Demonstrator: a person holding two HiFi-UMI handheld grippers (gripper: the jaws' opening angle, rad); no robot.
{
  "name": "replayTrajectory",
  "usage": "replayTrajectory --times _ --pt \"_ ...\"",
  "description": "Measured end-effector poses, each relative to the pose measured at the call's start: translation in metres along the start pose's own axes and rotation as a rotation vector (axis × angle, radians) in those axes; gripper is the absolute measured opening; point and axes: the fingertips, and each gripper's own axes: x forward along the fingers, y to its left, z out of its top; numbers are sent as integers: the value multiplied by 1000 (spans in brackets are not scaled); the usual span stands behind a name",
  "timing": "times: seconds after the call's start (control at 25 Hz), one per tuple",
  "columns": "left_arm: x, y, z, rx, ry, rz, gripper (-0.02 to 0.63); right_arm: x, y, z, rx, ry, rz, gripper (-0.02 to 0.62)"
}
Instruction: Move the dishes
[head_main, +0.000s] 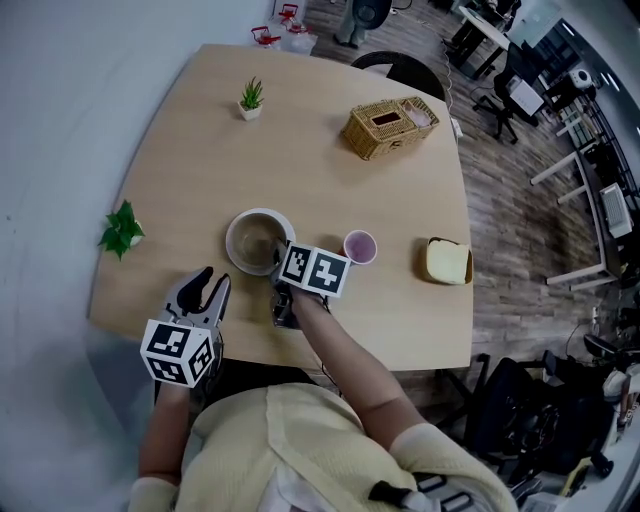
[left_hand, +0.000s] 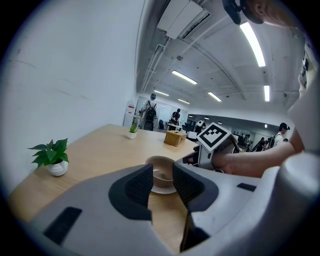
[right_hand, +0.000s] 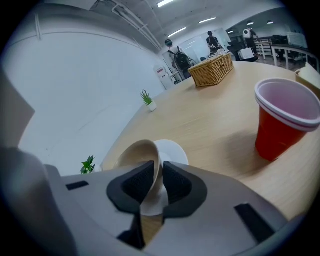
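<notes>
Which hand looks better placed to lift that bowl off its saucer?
The right. The right hand-held gripper pinches the bowl by its rim, while the left hand-held gripper hangs open, short of the bowl, holding nothing.

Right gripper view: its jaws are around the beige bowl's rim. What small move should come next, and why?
Probably lift the bowl straight up off the white saucer. The right gripper pinches the bowl's near wall, so it looks gripped, and the red cup stands close by, so a vertical lift seems safest. The left gripper is open, holding nothing.
</notes>
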Motion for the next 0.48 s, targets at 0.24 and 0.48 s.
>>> replayTrajectory --times 0.24,0.48 --pt "1 2 3 -5 -4 0 127 -2 5 2 13 -17 10 29" --pt "3 -1 7 4 -12 -16 127 -20 15 4 -44 -27 76 29"
